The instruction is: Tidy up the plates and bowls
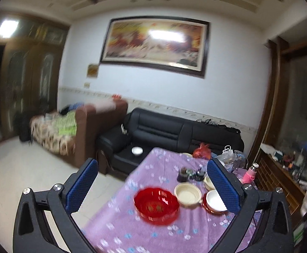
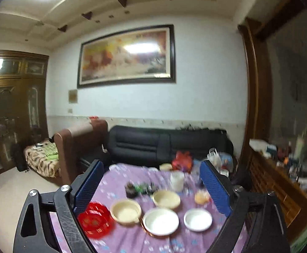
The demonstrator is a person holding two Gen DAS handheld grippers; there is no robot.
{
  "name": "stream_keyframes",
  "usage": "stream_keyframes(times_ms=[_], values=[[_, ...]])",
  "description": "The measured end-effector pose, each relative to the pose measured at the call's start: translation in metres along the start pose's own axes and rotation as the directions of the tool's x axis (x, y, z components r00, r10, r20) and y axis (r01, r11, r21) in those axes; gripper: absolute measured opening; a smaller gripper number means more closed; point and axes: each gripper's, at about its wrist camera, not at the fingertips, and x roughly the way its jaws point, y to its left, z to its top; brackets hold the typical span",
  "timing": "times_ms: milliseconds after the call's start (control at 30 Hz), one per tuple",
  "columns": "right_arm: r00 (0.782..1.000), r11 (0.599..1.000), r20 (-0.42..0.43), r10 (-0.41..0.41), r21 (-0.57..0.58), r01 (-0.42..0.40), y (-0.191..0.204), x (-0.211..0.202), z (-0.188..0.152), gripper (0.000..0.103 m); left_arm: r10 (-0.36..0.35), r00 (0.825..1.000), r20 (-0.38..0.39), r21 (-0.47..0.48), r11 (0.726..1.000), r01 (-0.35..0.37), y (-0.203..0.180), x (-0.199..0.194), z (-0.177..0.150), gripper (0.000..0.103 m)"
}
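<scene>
No readable writing in either view.

The framed painting [image 1: 155, 44] on the wall carries dark marks near its upper right corner that may be script, but glare and blur make them illegible. The small plaque [image 1: 92, 70] under its left corner, the pink bottle [image 1: 250, 174] and the clutter on the sideboard [image 1: 279, 175] show no legible lettering either.

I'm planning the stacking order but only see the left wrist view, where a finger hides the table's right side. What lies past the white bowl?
Observer: A small white dish lies just right of the white bowl, apart from it.
Operator: And the half-hidden cream bowl?
Observer: That second cream bowl sits behind the white bowl, nothing stacked in it.
Operator: Right gripper holding anything?
Observer: No, the right gripper has its jaws open, nothing between them.
</scene>
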Motion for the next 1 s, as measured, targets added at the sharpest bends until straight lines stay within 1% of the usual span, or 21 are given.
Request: stream_keyframes(times_ms=[33,67,100,133,167,200,233,267,300,367,400,467,533,567,633,700,733,833,867,900,1000], values=[[1.000,1.000,0.000,0.006,-0.002,-0.006,0.005,-0.004,0.014,0.103,0.011,1.000,0.006,0.036,0.999,-0.012,-0.007,-0.002,0.015,0.103],[1.000,1.000,-0.005,0.021,-0.004,-0.021,0.008,-0.004,0.023,0.103,0.020,1.000,0.016,0.066,0.998,-0.021,-0.013,-0.004,0.025,0.103],[0.999,0.999,-0.014,0.051,-0.007,-0.051,0.015,-0.003,0.027,0.103,0.021,0.999,0.029,0.095,0.995,-0.024,-0.018,-0.005,0.030,0.103],[0.997,0.997,-0.022,0.077,-0.011,-0.077,0.022,-0.001,0.022,0.103,0.011,0.999,0.031,0.105,0.994,-0.015,-0.020,-0.004,0.029,0.103],[0.994,0.994,-0.035,0.106,-0.013,-0.107,0.031,0.004,0.009,0.103,-0.011,1.000,0.027,0.106,0.994,0.008,-0.020,-0.002,0.022,0.103],[0.991,0.993,-0.067,0.117,-0.015,-0.118,0.039,0.014,-0.008,0.103,-0.050,0.999,0.003,0.092,0.995,0.049,-0.019,0.005,0.006,0.103],[0.986,0.992,-0.113,0.121,-0.017,-0.124,0.043,0.025,-0.024,0.103,-0.069,0.997,-0.023,0.083,0.994,0.071,-0.018,0.013,-0.004,0.103],[0.975,0.990,-0.175,0.136,-0.012,-0.140,0.049,0.041,-0.045,0.103,-0.086,0.994,-0.064,0.077,0.993,0.090,-0.018,0.021,-0.018,0.103],[0.955,0.985,-0.243,0.170,0.008,-0.173,0.056,0.055,-0.067,0.103,-0.108,0.985,-0.131,0.070,0.991,0.118,-0.019,0.037,-0.038,0.103],[0.899,0.971,-0.367,0.240,0.070,-0.230,0.069,0.087,-0.114,0.103,-0.149,0.965,-0.215,0.057,0.985,0.165,-0.023,0.060,-0.059,0.103],[0.879,0.966,-0.402,0.257,0.089,-0.241,0.072,0.098,-0.129,0.103,-0.165,0.952,-0.258,0.044,0.982,0.182,-0.022,0.072,-0.074,0.103],[0.831,0.955,-0.471,0.298,0.156,-0.254,0.078,0.128,-0.169,0.103,-0.164,0.944,-0.285,0.035,0.983,0.181,-0.020,0.083,-0.090,0.103],[0.801,0.946,-0.505,0.322,0.212,-0.246,0.073,0.151,-0.199,0.103,-0.148,0.940,-0.307,0.022,0.987,0.162,-0.014,0.096,-0.104,0.103],[0.791,0.945,-0.521,0.321,0.232,-0.231,0.073,0.163,-0.213,0.103,-0.146,0.937,-0.318,0.012,0.987,0.158,-0.012,0.101,-0.108,0.103],[0.782,0.948,-0.542,0.306,0.247,-0.199,0.065,0.179,-0.226,0.100,-0.144,0.927,-0.347,-0.019,0.989,0.147,-0.002,0.113,-0.113,0.103],[0.768,0.945,-0.561,0.310,0.269,-0.185,0.064,0.193,-0.237,0.099,-0.124,0.927,-0.353,-0.035,0.992,0.119,0.010,0.120,-0.114,0.103],[0.769,0.944,-0.559,0.309,0.275,-0.180,0.062,0.193,-0.239,0.098,-0.108,0.930,-0.350,-0.039,0.994,0.101,0.014,0.125,-0.112,0.103],[0.791,0.956,-0.550,0.269,0.255,-0.148,0.055,0.199,-0.247,0.098,-0.076,0.931,-0.357,-0.049,0.997,0.062,0.020,0.149,-0.116,0.103],[0.796,0.959,-0.548,0.257,0.249,-0.138,0.053,0.202,-0.250,0.097,-0.073,0.925,-0.372,-0.052,0.997,0.058,0.022,0.159,-0.120,0.103],[0.800,0.961,-0.547,0.245,0.245,-0.126,0.050,0.207,-0.256,0.097,-0.075,0.915,-0.397,-0.058,0.997,0.057,0.024,0.172,-0.127,0.103],[0.811,0.958,-0.534,0.238,0.268,-0.104,0.042,0.219,-0.265,0.095,-0.088,0.879,-0.469,-0.093,0.994,0.049,0.035,0.209,-0.153,0.103]])
